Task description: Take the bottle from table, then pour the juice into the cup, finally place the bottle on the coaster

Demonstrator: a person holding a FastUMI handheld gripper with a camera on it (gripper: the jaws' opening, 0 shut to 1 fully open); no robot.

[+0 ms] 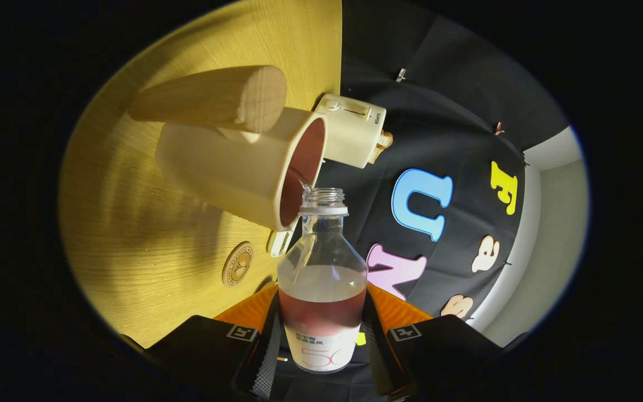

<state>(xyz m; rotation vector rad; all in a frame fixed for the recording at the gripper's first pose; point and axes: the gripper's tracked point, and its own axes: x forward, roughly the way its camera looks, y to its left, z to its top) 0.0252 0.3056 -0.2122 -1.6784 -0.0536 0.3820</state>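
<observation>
My gripper [321,338] is shut on a clear plastic bottle [321,279], which stands between the fingers with its cap off. The whole view is tilted hard over. Reddish juice fills the lower part of the bottle, and its open mouth [322,196] sits right at the rim of a cream cup [226,167]. A thin stream runs from the mouth into the cup, whose inside shows reddish juice [303,167]. The cup has a thick wooden handle [215,100]. A small round wooden coaster [237,263] lies on the table beside the cup, apart from it.
The light wooden table [132,234] carries a cream toaster [353,129] with a slice of bread in it, just beyond the cup. A small white object [279,243] lies by the cup's base near the coaster. The booth's black cloth wall [444,111] stands behind.
</observation>
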